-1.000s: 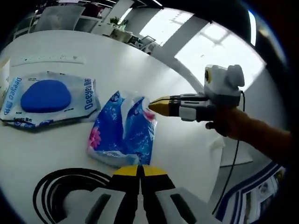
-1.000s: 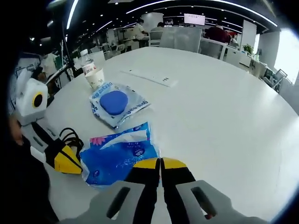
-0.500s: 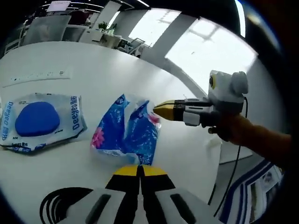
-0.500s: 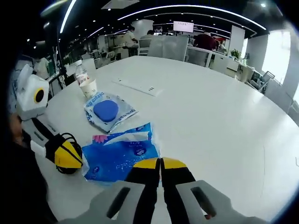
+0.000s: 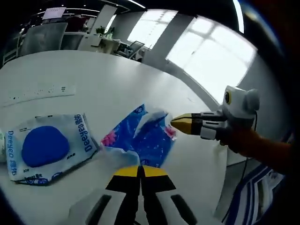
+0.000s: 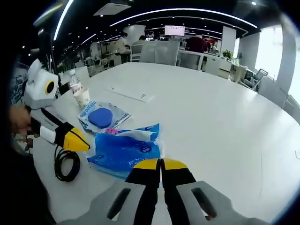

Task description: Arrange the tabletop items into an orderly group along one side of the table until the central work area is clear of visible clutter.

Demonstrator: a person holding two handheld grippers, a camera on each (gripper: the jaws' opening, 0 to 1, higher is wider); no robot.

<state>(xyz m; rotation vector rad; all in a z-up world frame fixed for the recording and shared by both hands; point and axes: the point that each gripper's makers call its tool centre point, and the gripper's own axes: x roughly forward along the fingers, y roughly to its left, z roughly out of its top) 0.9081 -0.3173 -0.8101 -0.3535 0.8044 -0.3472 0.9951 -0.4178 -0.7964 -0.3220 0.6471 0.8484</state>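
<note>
A blue tissue pack [image 5: 140,138] lies crumpled on the white table [image 5: 117,79], with its right corner raised. My right gripper [image 5: 172,123] comes in from the right, shut on that corner. In the right gripper view the same pack [image 6: 124,149] reaches up to the shut right gripper [image 6: 161,162]. My left gripper [image 5: 139,169] is shut, its tips at the pack's near edge; I cannot tell if they pinch it. Seen from the right gripper view, the left gripper [image 6: 86,146] points at the pack's left corner. A wet-wipes pack with a blue lid [image 5: 47,146] lies beside the tissue pack.
A coiled black cable [image 6: 65,164] lies near the table edge under the left gripper. A paper cup [image 6: 84,97] and a water bottle [image 6: 72,82] stand beyond the wipes pack [image 6: 101,117]. A flat white strip [image 6: 129,93] lies farther out. Broad bare table stretches to the right.
Both views have shifted as the hands moved. The tissue pack has stayed at both grippers' tips and its right corner has lifted. The cable coil has left the left gripper view.
</note>
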